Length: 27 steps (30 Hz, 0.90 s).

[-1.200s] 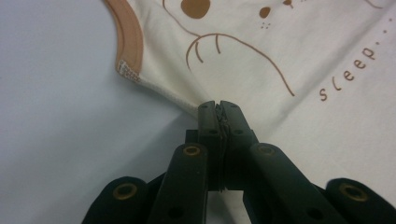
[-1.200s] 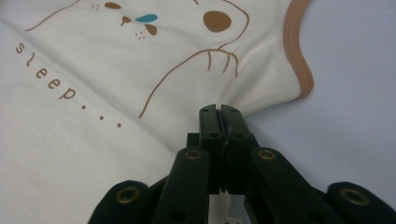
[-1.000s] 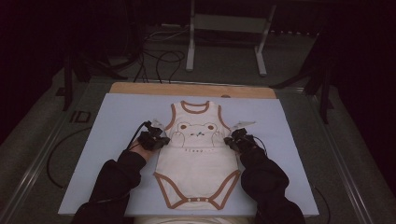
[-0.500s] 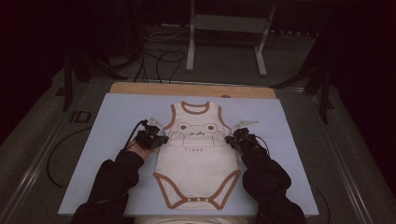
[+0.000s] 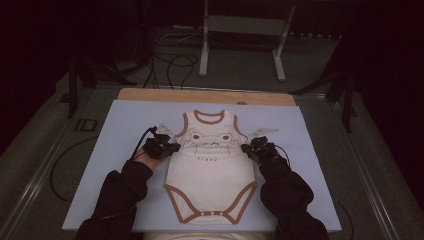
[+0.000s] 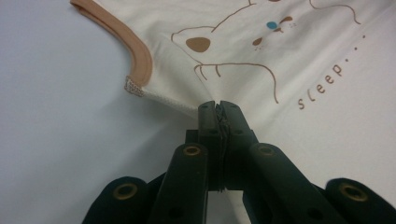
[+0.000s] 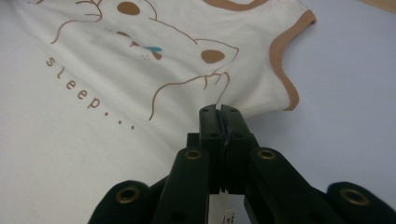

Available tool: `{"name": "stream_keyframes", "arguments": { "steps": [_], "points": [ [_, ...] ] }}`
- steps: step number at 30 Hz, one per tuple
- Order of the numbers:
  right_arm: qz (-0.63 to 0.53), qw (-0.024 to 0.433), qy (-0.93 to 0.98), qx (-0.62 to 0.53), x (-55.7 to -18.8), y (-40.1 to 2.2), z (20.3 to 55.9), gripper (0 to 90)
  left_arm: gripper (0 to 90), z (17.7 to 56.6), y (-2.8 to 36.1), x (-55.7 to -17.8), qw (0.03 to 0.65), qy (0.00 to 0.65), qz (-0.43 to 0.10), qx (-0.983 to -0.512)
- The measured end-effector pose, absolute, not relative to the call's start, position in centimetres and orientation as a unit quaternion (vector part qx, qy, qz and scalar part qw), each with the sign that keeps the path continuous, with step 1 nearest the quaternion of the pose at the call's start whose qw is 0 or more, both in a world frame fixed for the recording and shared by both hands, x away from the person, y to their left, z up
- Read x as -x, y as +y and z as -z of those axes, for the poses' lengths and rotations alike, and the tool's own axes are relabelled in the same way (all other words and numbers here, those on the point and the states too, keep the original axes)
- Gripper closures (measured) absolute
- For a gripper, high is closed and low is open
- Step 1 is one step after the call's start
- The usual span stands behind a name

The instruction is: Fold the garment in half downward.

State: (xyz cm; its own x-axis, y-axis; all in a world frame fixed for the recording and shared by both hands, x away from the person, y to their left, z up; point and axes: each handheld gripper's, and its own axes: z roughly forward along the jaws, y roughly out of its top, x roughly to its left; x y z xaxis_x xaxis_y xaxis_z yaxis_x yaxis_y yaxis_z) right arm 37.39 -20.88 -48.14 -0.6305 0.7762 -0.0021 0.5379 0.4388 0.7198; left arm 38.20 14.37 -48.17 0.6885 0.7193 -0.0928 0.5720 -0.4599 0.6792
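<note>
A cream baby bodysuit lies flat and face up on a pale blue mat covering the table, neck toward the far edge and snap crotch nearest the person, whose dark-sleeved forearms reach in from below. The left gripper is clamped on the garment's left side seam just below the armhole, its jaws pressed together with cloth bunched between them; the right gripper pinches the opposite side edge at about the same height, jaws likewise together on fabric. The step in hand appears to be a two-sided hold, perhaps for smoothing, lifting or folding. Doing it well would mean keeping both pinches level and moving the hands evenly, so the body stays taut without twisting the printed front. The bodysuit is sleeveless, trimmed in tan binding at neck, armholes and leg openings, and carries a brown line drawing of a sleepy animal face with a small blue drop, above the word "sleep...".
</note>
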Motion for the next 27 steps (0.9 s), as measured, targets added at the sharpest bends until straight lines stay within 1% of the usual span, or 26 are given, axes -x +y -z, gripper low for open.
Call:
{"name": "stream_keyframes", "arguments": {
  "steps": [3,12,16,22,27],
  "points": [
    [-0.349,0.172,0.834,-0.392,-37.2,-20.8,47.8,89.3,89.3,47.8,14.5,-38.0,0.369,0.383,-0.089,-0.842],
    [-0.348,0.184,0.842,-0.368,-36.1,-20.7,46.1,89.3,89.3,47.0,14.9,-37.1,0.369,0.37,-0.091,-0.848],
    [-0.351,0.19,0.843,-0.36,-35.1,-20.8,45.3,89.3,89.3,46.1,15.2,-36.3,0.383,0.367,-0.086,-0.843],
    [-0.364,0.184,0.842,-0.354,-33.6,-21.5,44.7,89.3,89.3,45.2,15.1,-35.3,0.383,0.355,-0.088,-0.848],
    [-0.367,0.177,0.843,-0.351,-32.1,-21.9,44.6,89.2,89.3,44.6,15.1,-33.4,0.385,0.347,-0.094,-0.85]
  ]
}}
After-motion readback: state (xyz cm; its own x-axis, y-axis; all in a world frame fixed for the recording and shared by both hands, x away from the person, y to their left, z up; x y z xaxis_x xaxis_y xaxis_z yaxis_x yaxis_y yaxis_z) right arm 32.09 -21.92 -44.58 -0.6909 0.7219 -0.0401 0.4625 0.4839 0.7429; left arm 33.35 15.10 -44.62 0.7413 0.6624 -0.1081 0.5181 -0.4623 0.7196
